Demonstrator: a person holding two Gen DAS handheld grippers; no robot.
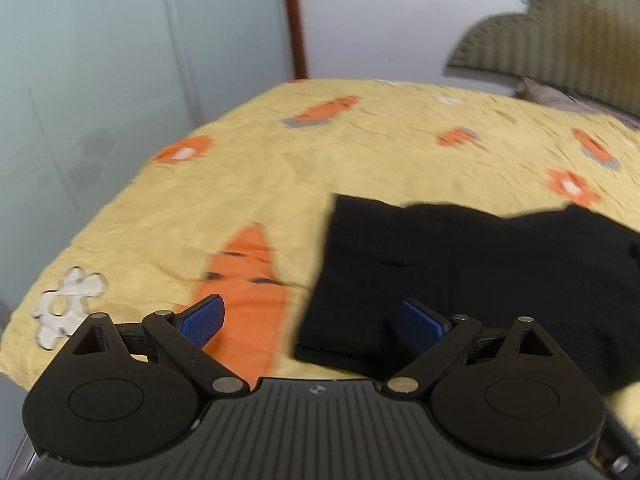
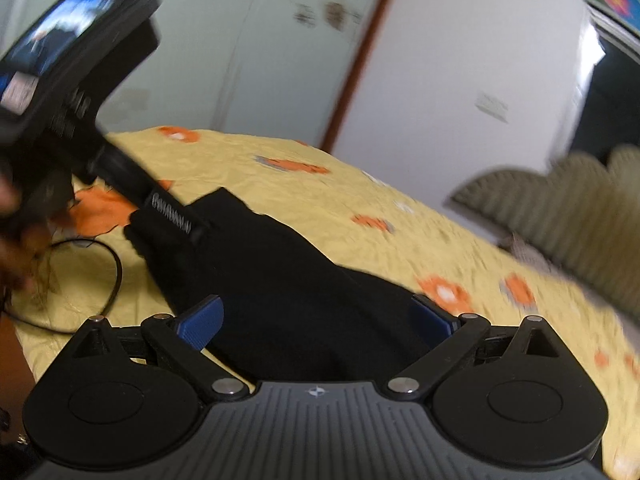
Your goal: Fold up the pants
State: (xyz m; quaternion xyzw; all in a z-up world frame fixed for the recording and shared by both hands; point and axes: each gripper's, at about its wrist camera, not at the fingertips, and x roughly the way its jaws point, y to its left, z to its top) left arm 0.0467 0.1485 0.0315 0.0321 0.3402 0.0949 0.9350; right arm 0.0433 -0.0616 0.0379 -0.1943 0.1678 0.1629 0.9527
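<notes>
Black pants (image 1: 460, 280) are lying folded into a compact rectangular stack on the yellow bedspread (image 1: 320, 152), toward the bed's near edge, with one squared corner pointing to the far side. The fabric is reading matte, soft and light, probably a knit; expect it to drape and slide layer over layer, no stiffness. The best hold is likely at a squared corner or along the thick folded edge, pinching all the layers together so the stack is not splaying.

The left tool (image 1: 316, 320) is hovering spread wide over the stack's near-left corner, its blue ribbed pads (image 1: 204, 318) gripping nothing. The right tool (image 2: 316, 320) is also spread wide, hovering above the pants (image 2: 280, 280) and empty.

In the right wrist view the left tool's body and its camera screen (image 2: 60, 44) are sitting at the far end of the pants; a thin black cable (image 2: 108, 272) is looping on the bedspread (image 2: 360, 208) beside it. The bedspread is a crinkled cotton-like weave printed with orange carrots (image 1: 244, 280) and flowers. A ribbed, scalloped headboard (image 1: 560, 32) is standing at the far right corner. Both frames are motion-blurred, so fine seams are not resolving.
</notes>
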